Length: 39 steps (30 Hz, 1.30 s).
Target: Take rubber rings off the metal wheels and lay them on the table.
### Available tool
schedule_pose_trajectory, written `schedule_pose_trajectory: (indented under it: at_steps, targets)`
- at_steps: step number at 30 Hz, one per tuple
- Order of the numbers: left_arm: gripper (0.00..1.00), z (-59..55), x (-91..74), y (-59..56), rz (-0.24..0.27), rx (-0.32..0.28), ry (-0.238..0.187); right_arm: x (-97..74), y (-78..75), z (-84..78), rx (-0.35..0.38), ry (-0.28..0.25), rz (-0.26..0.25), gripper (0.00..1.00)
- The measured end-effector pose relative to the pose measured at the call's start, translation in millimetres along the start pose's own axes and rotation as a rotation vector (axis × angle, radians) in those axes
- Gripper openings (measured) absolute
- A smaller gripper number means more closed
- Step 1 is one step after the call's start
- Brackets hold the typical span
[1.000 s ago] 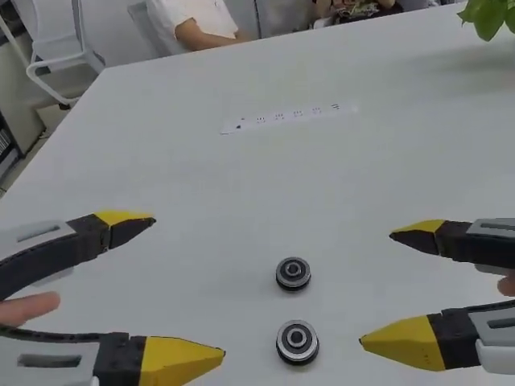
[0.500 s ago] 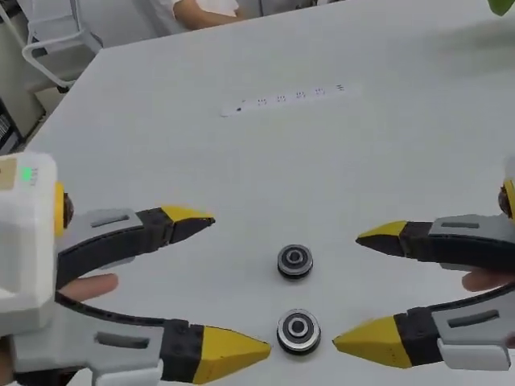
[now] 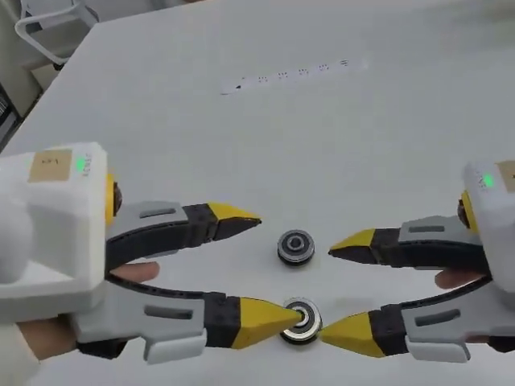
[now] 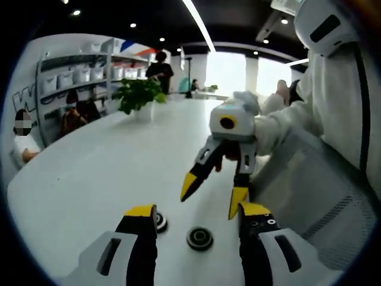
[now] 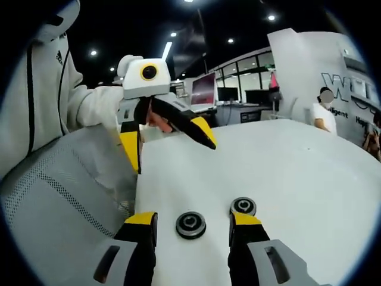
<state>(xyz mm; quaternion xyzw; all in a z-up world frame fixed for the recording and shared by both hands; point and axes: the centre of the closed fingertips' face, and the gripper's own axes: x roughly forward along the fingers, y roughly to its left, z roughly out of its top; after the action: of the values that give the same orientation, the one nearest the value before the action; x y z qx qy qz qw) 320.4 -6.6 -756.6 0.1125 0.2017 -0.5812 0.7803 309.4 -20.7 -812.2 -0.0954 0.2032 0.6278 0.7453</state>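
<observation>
Two metal wheels with black rubber rings lie flat on the white table (image 3: pixel 241 145): a far wheel (image 3: pixel 295 246) and a near wheel (image 3: pixel 301 319). My left gripper (image 3: pixel 278 267) comes in from the left, open, its near jaw tip right beside the near wheel. My right gripper (image 3: pixel 327 294) comes in from the right, open, its near tip close to that wheel's other side. In the left gripper view the near wheel (image 4: pixel 199 238) lies between my open jaws and the far wheel (image 4: pixel 159 221) sits by the left jaw. The right gripper view has one wheel (image 5: pixel 190 224) between the jaws and the other wheel (image 5: pixel 243 206) by the right jaw.
A row of sockets (image 3: pixel 286 76) is set into the table further back. A chair (image 3: pixel 44 24) stands off the far left corner. A potted plant (image 4: pixel 138 95) stands at the table's far end, and people sit and stand around the room.
Both grippers have moved inward toward the two wheels, and their near jaw tips now flank the near wheel. The head camera has tilted down. The wheels have not moved.
</observation>
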Motion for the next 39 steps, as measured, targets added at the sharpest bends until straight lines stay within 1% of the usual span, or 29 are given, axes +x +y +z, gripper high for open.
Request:
schedule_pose_trajectory:
  at_steps: [1,3,7,11,12,16,17,20,22,24,25,27,28,29,31,33,34,37,39]
  targets:
    - [0.54,-2.1,2.8,0.2,-0.005,-0.004,0.002,1.6,-0.1,-2.1,-0.01,0.009,0.004,0.43]
    - [0.52,-5.9,6.6,0.6,-0.008,0.001,0.008,5.8,-0.4,-5.7,-0.02,0.02,0.011,0.42]
    - [0.47,-17.7,15.7,2.4,-0.02,-0.002,0.024,13.2,0.3,-13.4,-0.056,0.05,0.027,0.38]
    - [0.42,-30.1,24.7,-1.3,-0.046,-0.018,0.049,18.6,-0.3,-20.2,-0.065,0.068,0.037,0.34]
    - [0.39,-33.6,28.1,-1.1,-0.047,-0.019,0.052,19.8,-0.7,-23.0,-0.073,0.077,0.037,0.34]
    - [0.33,-44.3,36.2,0.6,-0.039,-0.015,0.065,22.6,-1.8,-28.8,-0.072,0.087,0.042,0.31]
    - [0.31,-45.8,37.1,0.3,-0.04,-0.008,0.065,23.1,-2.0,-29.8,-0.072,0.09,0.042,0.3]
    - [0.28,-51.7,40.1,-0.9,-0.044,-0.01,0.07,25.4,-1.8,-34.0,-0.069,0.101,0.047,0.28]
    - [0.27,-58.9,42.1,-1.2,-0.042,-0.014,0.085,26.4,-1.3,-35.4,-0.07,0.105,0.05,0.27]
    - [0.25,-68.1,43.5,-3.3,-0.049,-0.014,0.111,27.7,-0.9,-37.1,-0.071,0.111,0.053,0.27]
    - [0.24,-72.8,44.2,-4.3,-0.05,-0.01,0.125,28.3,-0.8,-37.5,-0.073,0.113,0.054,0.27]
    - [0.23,-77.8,44.8,-5.1,-0.048,0.005,0.141,29.0,-0.7,-38.0,-0.076,0.114,0.056,0.25]
    - [0.23,-78.9,45.0,-5.0,-0.047,0.007,0.143,29.5,-0.5,-38.6,-0.076,0.116,0.058,0.25]
    - [0.22,-79.1,44.4,-4.5,-0.04,-0.005,0.146,29.8,-0.5,-39.1,-0.077,0.118,0.059,0.25]
    - [0.2,-77.3,44.5,-3.8,-0.041,-0.004,0.141,30.6,-0.1,-39.6,-0.079,0.12,0.062,0.25]
    - [0.18,-78.0,43.3,-2.8,-0.035,0.007,0.144,31.2,-0.1,-40.7,-0.08,0.123,0.065,0.24]
    - [0.16,-78.2,43.2,-1.4,-0.029,0.034,0.14,31.4,-0.1,-41.0,-0.081,0.124,0.065,0.24]
    - [0.16,-78.1,42.0,-1.8,-0.032,0.025,0.127,32.1,-0.2,-41.8,-0.083,0.128,0.068,0.23]
    - [0.14,-78.1,42.1,-2.6,-0.037,0.033,0.118,32.2,0.2,-42.4,-0.083,0.129,0.071,0.23]
